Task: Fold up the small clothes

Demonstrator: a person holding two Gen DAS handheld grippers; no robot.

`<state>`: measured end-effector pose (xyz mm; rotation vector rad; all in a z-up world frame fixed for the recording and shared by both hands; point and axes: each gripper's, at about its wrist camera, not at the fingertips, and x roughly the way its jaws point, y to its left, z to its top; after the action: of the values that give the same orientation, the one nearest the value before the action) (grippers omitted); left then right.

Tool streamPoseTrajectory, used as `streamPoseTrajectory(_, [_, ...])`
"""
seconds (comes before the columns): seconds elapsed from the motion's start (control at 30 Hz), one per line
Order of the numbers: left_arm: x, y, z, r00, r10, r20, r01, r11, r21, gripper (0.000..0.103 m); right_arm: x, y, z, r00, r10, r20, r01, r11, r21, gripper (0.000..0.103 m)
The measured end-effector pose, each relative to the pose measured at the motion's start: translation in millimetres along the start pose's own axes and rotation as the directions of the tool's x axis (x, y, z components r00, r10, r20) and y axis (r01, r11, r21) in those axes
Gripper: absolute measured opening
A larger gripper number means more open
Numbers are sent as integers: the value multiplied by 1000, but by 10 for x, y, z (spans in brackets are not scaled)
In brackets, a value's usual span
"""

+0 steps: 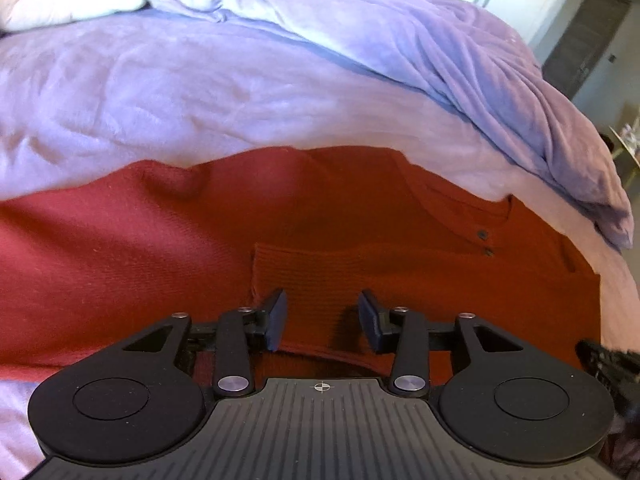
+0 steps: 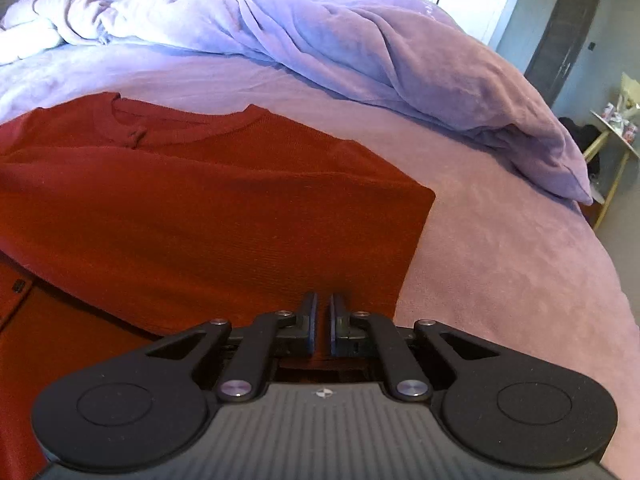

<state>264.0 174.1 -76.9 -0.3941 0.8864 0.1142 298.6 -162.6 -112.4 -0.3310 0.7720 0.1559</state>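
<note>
Showing buttons point(image 1: 483, 235), left fingers point(image 1: 324, 320) gape over red shirt point(image 1: 160, 248); right fingers point(image 2: 323, 326) closed, empty

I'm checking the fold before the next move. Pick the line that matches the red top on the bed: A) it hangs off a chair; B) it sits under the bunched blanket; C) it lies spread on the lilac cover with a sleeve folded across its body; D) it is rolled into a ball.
C: the red top lies flat on the lilac cover, its ribbed sleeve across the body, clear of the bunched blanket.
</note>
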Motion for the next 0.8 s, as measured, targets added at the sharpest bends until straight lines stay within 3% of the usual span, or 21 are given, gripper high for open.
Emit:
streamPoseTrajectory(0.1, [-118,8,-64,1000,5,14,-5,1000,31,53,-103,78,62,1000,7,1,-8,1000,25,9])
streamPoseTrajectory(0.17, [-206,85,-107,1000,-6,21,6,1000,3,58,-76,108,85,1000,0,0,0,1000,7,10])
streamPoseTrajectory(0.3, [-350,322,-176,999,12,30,-9,996,-90,76,13,103,51,999,-49,-8,49,997,-53,10])
streamPoseTrajectory(0.4, [-523,552,-260,998,18,62,-7,985,-174,80,111,74,18,982,-186,10,186,973,-134,12])
streamPoseTrajectory(0.5, [-710,868,-398,996,31,89,-5,961,-275,82,88,-42,85,986,-166,-27,164,984,-76,14])
streamPoseTrajectory(0.6, [-867,1249,-551,993,74,90,-33,920,-390,82,-107,-39,106,993,-116,-32,115,993,-18,18])
streamPoseTrajectory(0.67, [-983,1544,-651,991,92,101,-34,881,-472,80,-311,11,25,998,-55,-20,55,998,24,31])
streamPoseTrajectory(0.8, [-1163,2064,-754,982,138,128,-31,790,-612,70,-689,145,-243,999,48,-3,-47,994,102,32])
